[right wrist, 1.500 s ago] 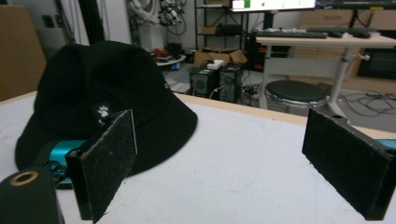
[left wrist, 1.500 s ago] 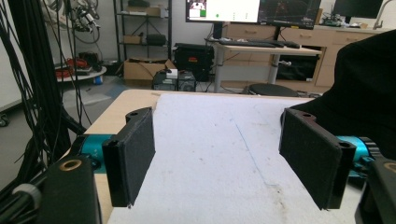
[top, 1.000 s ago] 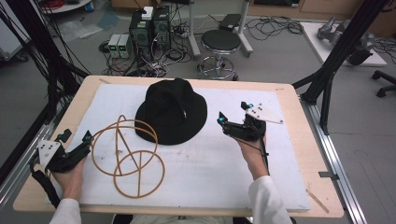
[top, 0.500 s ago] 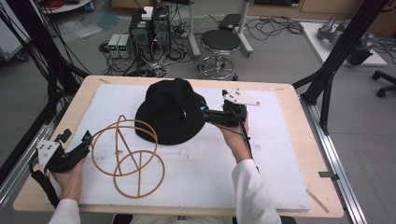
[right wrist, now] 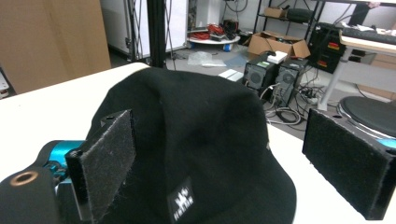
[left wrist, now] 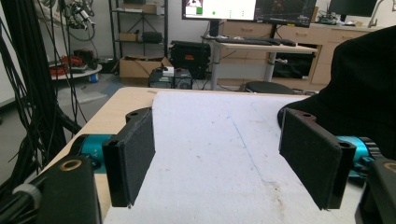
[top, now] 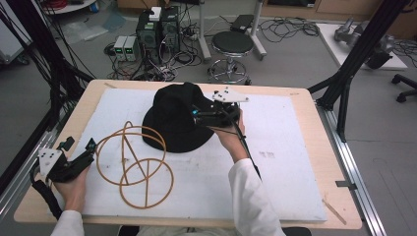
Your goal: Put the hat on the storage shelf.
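My right gripper point(top: 196, 114), jaws spread, straddles the soft black fabric bucket hat point(top: 172, 120) mid-frame; it's light and floppy, so I'd pinch its brim. My left gripper point(top: 88, 149) rests released, lower left.

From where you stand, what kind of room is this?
Probably a research lab or workshop. Desktop computers sit on the floor amid tangled cables, monitors stand on a desk, and the wooden table holding a black hat sits inside a black frame.

In the right gripper view, the black hat point(right wrist: 196, 140) carries a small white logo label point(right wrist: 181, 203) low on its brim, between the jaws nearer the left one; its lettering looks too blurred to read.
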